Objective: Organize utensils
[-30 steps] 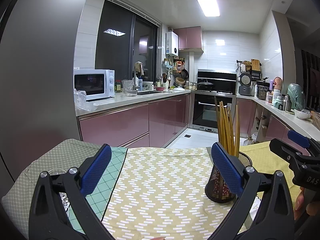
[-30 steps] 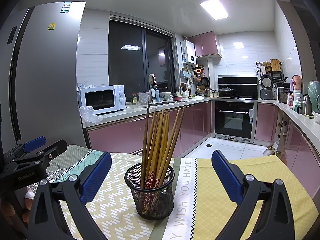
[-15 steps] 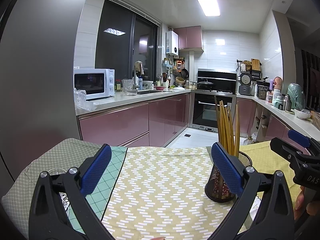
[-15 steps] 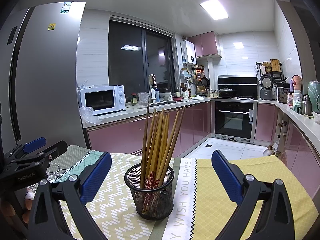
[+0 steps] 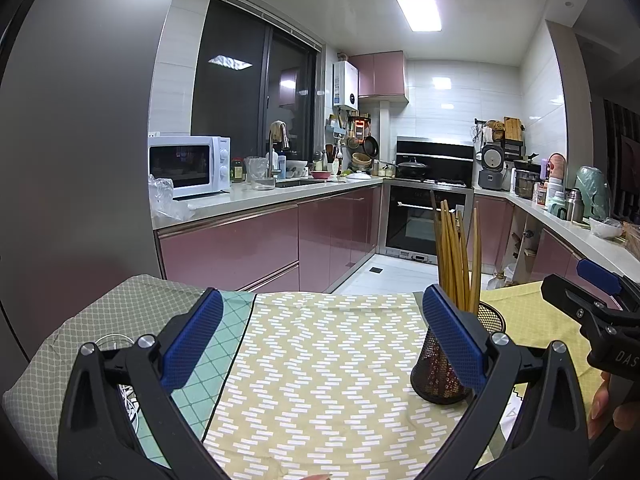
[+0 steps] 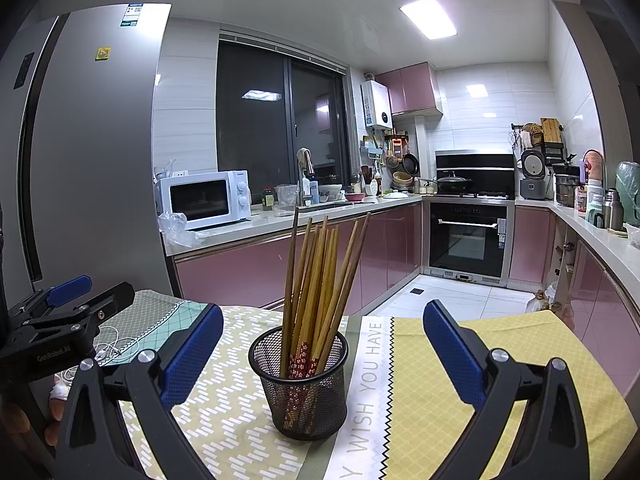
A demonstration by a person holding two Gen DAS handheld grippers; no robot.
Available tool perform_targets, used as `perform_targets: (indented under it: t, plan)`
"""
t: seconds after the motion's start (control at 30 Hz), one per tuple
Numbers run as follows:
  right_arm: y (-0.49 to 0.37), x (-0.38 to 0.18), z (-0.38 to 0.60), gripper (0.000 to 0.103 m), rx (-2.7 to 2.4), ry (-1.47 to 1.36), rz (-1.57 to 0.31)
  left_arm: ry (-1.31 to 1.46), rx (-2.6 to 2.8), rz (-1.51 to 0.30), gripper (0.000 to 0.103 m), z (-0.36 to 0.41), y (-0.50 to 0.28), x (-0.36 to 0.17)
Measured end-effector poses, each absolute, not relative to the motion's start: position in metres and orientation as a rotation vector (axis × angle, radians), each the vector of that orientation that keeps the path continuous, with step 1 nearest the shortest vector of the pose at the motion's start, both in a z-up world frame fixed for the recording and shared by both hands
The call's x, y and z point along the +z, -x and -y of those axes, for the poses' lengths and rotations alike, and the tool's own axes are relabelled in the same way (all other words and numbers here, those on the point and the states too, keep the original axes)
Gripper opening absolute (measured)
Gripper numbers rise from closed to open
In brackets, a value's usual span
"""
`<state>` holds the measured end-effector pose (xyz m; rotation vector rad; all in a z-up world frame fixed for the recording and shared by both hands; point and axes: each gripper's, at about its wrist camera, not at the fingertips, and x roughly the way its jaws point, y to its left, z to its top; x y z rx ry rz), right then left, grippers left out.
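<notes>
Left tongs (image 5: 320, 338): spread wide; blue pads well apart; nothing between them; touching nothing.
Right tongs (image 6: 323, 350): spread wide; blue pads well apart; empty; the holder stands between the pads in view but farther out, clear of both.
Holder (image 6: 303, 384): black mesh cup, upright on the worktop, resting on the zigzag-patterned cloth near its seam with the lettered strip.
Chopsticks (image 6: 320, 280): a bundle of wooden sticks standing in the holder, tips down, fanning outward at the top; red patterned ends show through the mesh.
Holder, left view (image 5: 440, 364): partly hidden behind the right-hand pad of the left tongs; contact cannot be told from this view.
Worktop (image 6: 500, 360): covered by cloths, from grey-green at left through zigzag to yellow at right.
Cable (image 6: 114, 346): white, lying loose on the left cloth, near the left tongs' frame.
Hand (image 5: 608, 404): fingers visible at the right edge, below the right tongs' frame.
</notes>
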<state>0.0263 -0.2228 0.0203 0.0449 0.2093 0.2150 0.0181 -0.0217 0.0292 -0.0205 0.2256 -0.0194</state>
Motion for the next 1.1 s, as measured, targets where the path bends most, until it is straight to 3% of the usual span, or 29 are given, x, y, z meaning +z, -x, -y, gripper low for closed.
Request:
perform_targets:
  t: [1.1]
  plan:
    - [-0.0286,0.0218,0.2212,0.097,0.218,-0.044,-0.209,0.018,-0.017,-0.229,0.098,0.0226,-0.0165,0.0279]
